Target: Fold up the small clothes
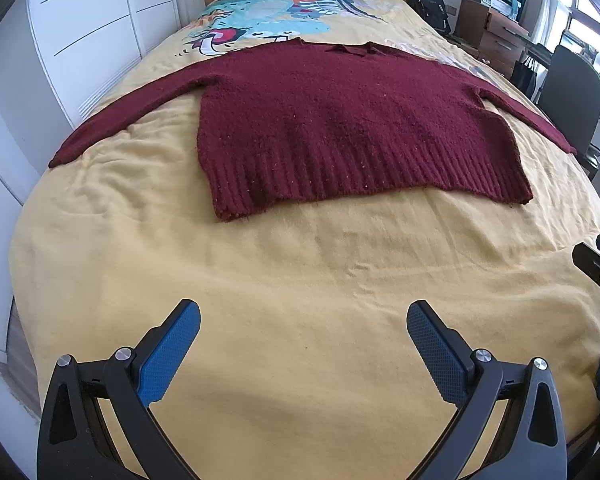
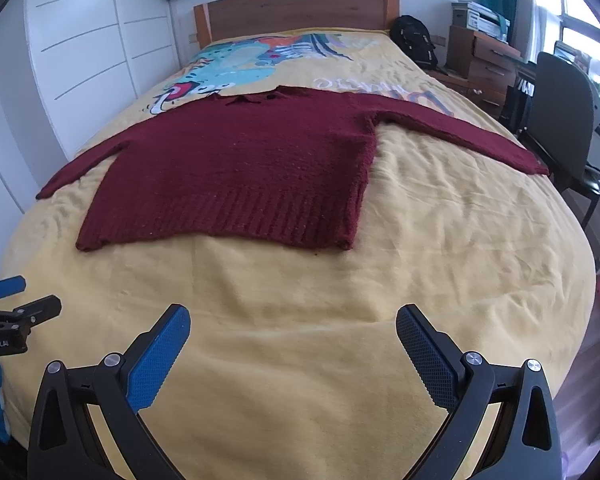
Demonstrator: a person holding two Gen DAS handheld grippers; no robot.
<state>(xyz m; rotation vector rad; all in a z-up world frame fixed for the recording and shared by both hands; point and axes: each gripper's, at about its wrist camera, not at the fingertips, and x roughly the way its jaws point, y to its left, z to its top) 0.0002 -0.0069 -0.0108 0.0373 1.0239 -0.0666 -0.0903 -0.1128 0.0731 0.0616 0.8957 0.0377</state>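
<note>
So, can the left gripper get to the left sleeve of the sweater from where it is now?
Probably yes. The left gripper is open and holds nothing, and only bare yellow bedspread lies between it and the left sleeve of the maroon sweater, which lies flat and uncovered.
</note>
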